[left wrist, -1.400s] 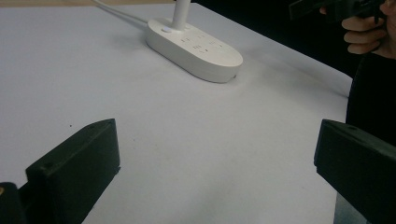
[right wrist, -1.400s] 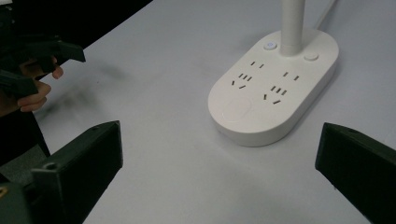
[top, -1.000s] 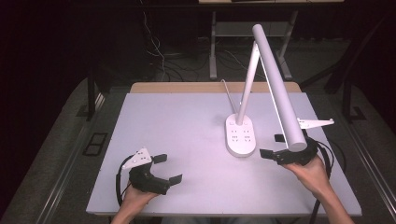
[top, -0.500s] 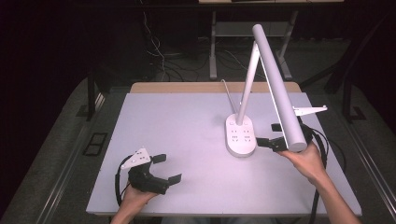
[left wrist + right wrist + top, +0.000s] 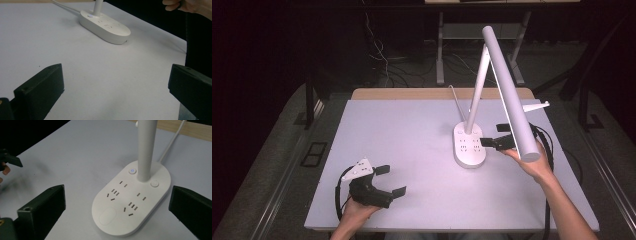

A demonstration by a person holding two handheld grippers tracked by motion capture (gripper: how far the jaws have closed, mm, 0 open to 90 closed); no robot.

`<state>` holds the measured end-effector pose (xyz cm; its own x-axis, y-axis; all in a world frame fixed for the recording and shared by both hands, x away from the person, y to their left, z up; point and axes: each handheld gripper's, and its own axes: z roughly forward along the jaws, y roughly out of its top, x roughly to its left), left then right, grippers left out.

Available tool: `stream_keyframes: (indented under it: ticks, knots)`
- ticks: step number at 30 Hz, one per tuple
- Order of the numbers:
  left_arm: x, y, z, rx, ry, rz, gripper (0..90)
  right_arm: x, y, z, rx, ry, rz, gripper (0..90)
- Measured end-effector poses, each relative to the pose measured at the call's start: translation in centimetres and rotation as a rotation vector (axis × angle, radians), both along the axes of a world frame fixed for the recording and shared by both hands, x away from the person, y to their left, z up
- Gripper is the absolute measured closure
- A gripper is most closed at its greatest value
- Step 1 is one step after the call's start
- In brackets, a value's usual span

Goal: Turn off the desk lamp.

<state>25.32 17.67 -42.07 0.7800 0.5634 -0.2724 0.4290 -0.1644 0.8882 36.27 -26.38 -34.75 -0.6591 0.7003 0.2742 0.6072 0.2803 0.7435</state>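
A pale lavender-white table (image 5: 412,135) sits in a dark room, with a strip of bare wood (image 5: 412,93) along its far edge. Beyond it — dim but visible — grey metal legs of a stand (image 5: 440,55) and loose cables (image 5: 384,60) lie on the floor. A dark floor outlet plate (image 5: 313,153) sits left of the table.

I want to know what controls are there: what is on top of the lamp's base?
The lamp base carries the upright pole, a lit round button, a plain round button, several socket groups and an oval pad. The pole hides the base behind it.
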Motion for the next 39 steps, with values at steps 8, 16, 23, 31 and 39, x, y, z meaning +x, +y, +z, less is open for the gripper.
stream_keyframes:
  ticks: [8, 16, 23, 31, 39]
  knots:
    - [0.0, 0.1, 0.0, 0.006, -0.001, -0.001, 0.0, 1.9, -0.2, -0.7, -0.003, 0.014, -0.011, 15.4]
    - [0.0, 0.0, 0.0, 0.006, -0.002, -0.002, 0.0, 3.4, -0.6, -1.2, -0.002, 0.032, -0.020, 26.3]
    - [0.0, 0.1, 0.0, 0.004, 0.000, 0.000, 0.0, 4.8, -0.6, -1.6, 0.002, 0.044, -0.027, 39.8]
    - [0.0, 0.1, 0.1, 0.004, 0.000, 0.000, 0.0, 6.1, -0.2, -2.6, -0.012, 0.067, -0.044, 67.3]
    - [0.1, 0.2, 0.1, 0.004, -0.002, -0.001, 0.0, 7.2, 0.2, -3.9, -0.016, 0.069, -0.069, 83.7]
